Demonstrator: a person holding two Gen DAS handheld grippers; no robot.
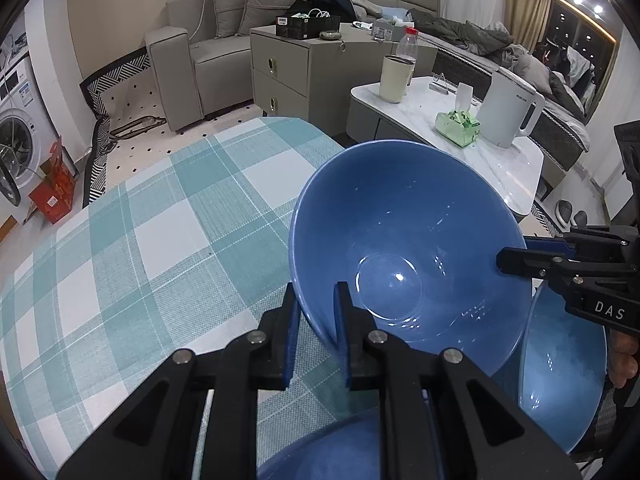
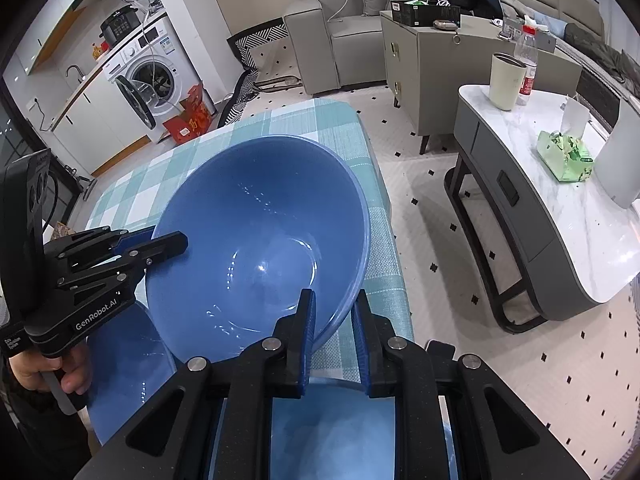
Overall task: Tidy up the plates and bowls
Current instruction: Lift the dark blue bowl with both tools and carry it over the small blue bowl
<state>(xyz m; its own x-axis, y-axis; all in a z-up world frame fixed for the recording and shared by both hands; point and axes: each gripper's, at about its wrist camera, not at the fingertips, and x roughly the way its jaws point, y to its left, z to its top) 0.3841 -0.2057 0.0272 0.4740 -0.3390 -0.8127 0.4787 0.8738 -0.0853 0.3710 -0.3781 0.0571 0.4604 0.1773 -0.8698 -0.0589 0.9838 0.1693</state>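
A large blue bowl (image 1: pixel 404 256) is held above the checked tablecloth by both grippers. My left gripper (image 1: pixel 316 320) is shut on its near-left rim, one finger inside and one outside. My right gripper (image 2: pixel 334 320) is shut on the opposite rim; the bowl also shows in the right wrist view (image 2: pixel 260 240). Each gripper shows in the other's view, the right one (image 1: pixel 516 260) and the left one (image 2: pixel 168 244). Below the bowl lie other blue dishes: one at the right (image 1: pixel 560 380) and one at the bottom (image 1: pixel 328 452), partly hidden by the fingers.
The table with the teal checked cloth (image 1: pixel 160 240) has its far edge near a grey cabinet (image 1: pixel 288 68). A marble side table (image 1: pixel 460 128) at the right carries a cup, bottle, tissue pack and white kettle (image 1: pixel 508 108). A washing machine (image 2: pixel 152 68) stands at the left.
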